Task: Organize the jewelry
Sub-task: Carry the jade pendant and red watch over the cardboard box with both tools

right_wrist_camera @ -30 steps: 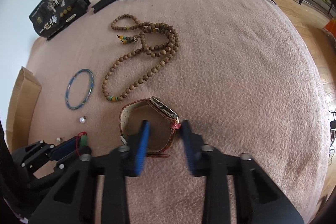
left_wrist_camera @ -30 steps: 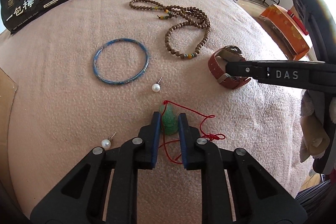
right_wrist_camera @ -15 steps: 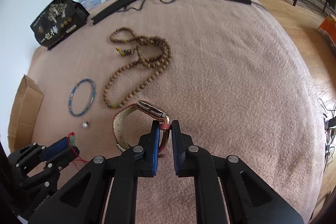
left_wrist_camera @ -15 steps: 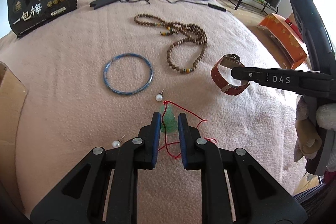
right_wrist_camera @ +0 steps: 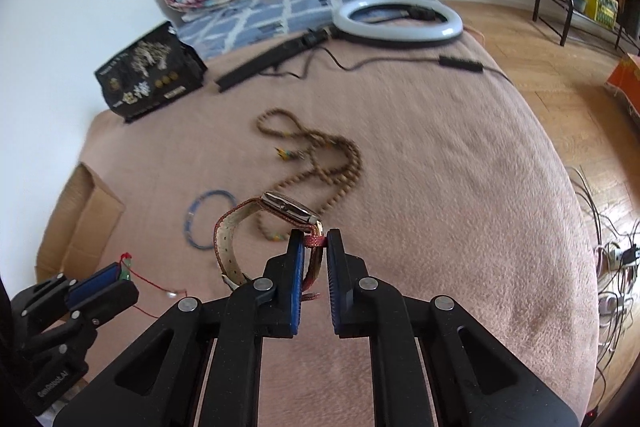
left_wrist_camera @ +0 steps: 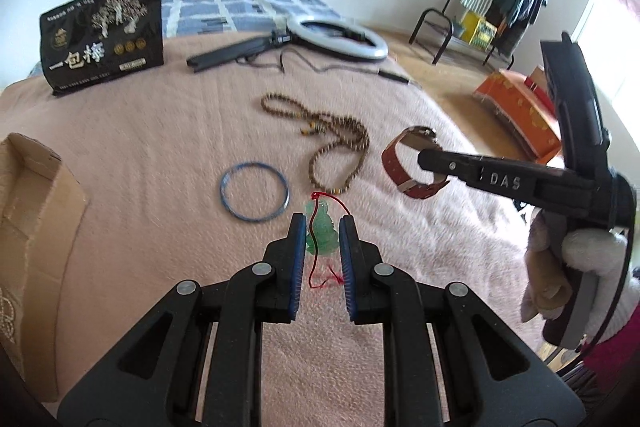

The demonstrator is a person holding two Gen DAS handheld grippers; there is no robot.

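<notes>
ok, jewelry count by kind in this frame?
Bead necklace: 1
Blue bangle: 1
Watch: 1, held in right tongs
Jade pendant: 1, held in left tongs
Pearl earring: 1 in view
Total: 5

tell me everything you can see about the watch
The watch has a reddish-brown, leather-looking strap with a pale lining and a metal-looking case whose flat face points upward. It is closed into a loop and held up off the pink blanket. The right gripper is shut on the strap just below the case; nothing else touches it. The wooden bead necklace lies behind.
</notes>
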